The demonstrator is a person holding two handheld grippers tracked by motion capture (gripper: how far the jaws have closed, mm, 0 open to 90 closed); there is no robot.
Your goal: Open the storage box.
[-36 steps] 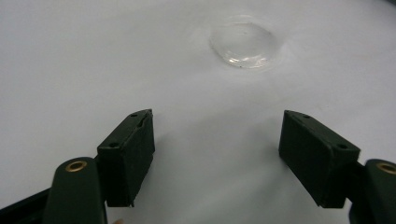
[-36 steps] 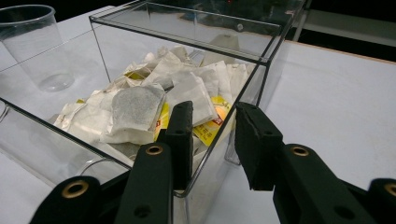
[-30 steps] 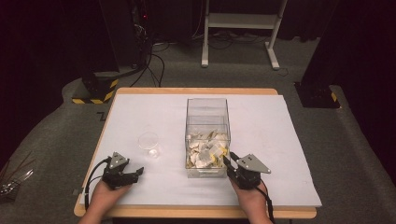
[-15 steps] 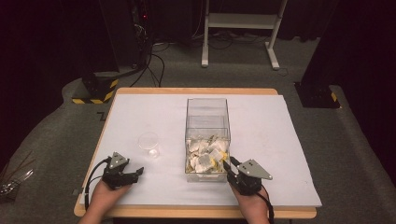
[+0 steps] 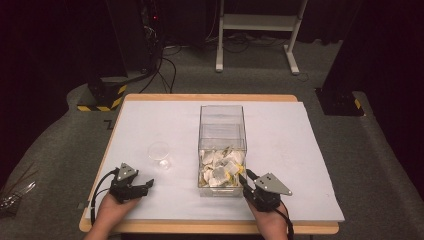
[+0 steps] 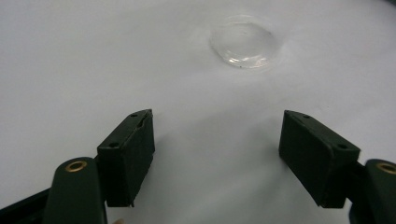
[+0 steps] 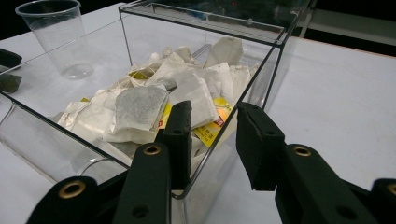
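Note:
A clear plastic box [image 5: 222,109] stands mid-table with a heap of tea bags [image 5: 220,167] in its near end. My right gripper [image 5: 244,176] is at the box's near right corner. In the right gripper view its jaws [image 7: 212,112] sit narrowly apart astride the box's right wall [image 7: 261,70], pressing on nothing, with the tea bags [image 7: 140,105] just beyond. An empty clear cup [image 5: 159,152] stands left of the box. My left gripper [image 5: 148,185] rests near the table's front left, jaws wide open [image 6: 217,126] over bare white cover, the cup [image 6: 246,42] ahead of it.
The white table cover [image 5: 300,135] spreads to the right of the box and behind it. Beyond the table on the carpet stand a black cabinet with cables [image 5: 135,45] and a white frame's legs [image 5: 255,30].
The right gripper has shifted slightly at the box's near right corner. The left gripper has stayed where it was.

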